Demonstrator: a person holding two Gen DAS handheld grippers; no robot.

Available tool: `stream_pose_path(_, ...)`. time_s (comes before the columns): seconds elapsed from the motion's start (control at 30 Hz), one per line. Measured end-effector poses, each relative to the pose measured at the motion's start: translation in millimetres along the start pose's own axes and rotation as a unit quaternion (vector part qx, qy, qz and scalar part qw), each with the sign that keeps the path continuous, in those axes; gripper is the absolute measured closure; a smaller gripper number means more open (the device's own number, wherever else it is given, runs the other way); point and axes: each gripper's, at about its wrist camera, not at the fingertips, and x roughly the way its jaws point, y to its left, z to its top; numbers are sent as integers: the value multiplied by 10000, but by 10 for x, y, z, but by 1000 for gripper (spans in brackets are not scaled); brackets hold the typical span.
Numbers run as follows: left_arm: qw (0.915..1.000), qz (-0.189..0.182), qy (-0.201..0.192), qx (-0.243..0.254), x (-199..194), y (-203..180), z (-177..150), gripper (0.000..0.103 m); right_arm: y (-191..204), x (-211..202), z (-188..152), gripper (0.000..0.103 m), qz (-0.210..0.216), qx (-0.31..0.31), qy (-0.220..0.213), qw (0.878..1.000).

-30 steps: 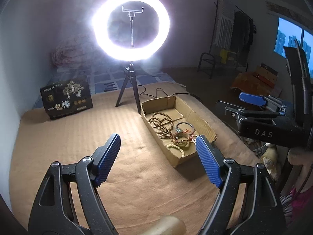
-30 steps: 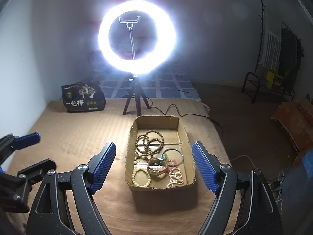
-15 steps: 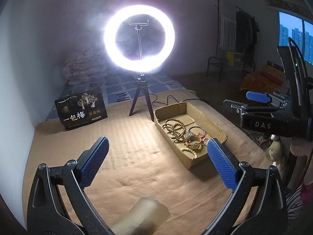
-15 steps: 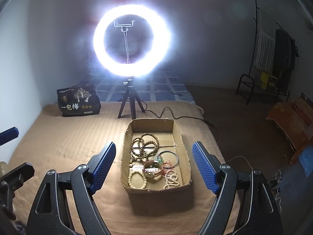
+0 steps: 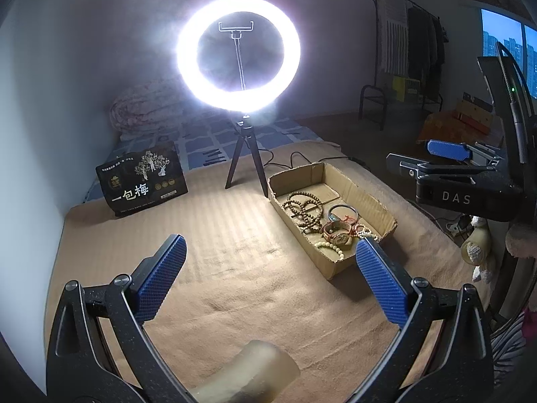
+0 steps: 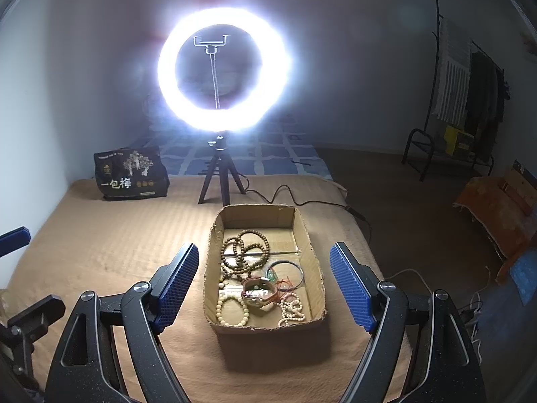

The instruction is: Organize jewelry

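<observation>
Your jewellery, brown wooden bead strands [image 6: 245,252], a thin metal bangle [image 6: 287,270], a rose-gold watch [image 6: 258,294] and cream bead bracelets [image 6: 233,309], lies tangled in the shallow open cardboard box [image 6: 308,258] on the tan bedspread [image 6: 117,245], probably gathered for sorting. Your right hand-held gripper [image 6: 263,285] hangs released above it. Your left hand-held gripper [image 5: 268,277], box at two o'clock, has just spread wide, empty. At ten o'clock, a black pouch [image 5: 142,183] reads "一包梅"; the right tool reads "DAS".

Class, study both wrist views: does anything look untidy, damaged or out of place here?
Yes. In the cardboard box the bead bracelets, bangle and watch lie heaped and overlapping, not sorted. The box's rim is rough and torn. Nothing has spilled onto the blanket.
</observation>
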Motion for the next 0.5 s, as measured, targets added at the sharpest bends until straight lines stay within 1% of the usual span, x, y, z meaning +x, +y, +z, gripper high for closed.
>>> stream_pose_path(0.23, 10000, -25, 44, -84, 16, 16, 0, 0, 2, -2, 0, 22, -13, -15, 5, 10000)
stream_pose_path(0.5, 9999, -20, 5, -138, -1, 29, 2, 0, 6, -6, 0, 22, -31, -17, 0, 10000)
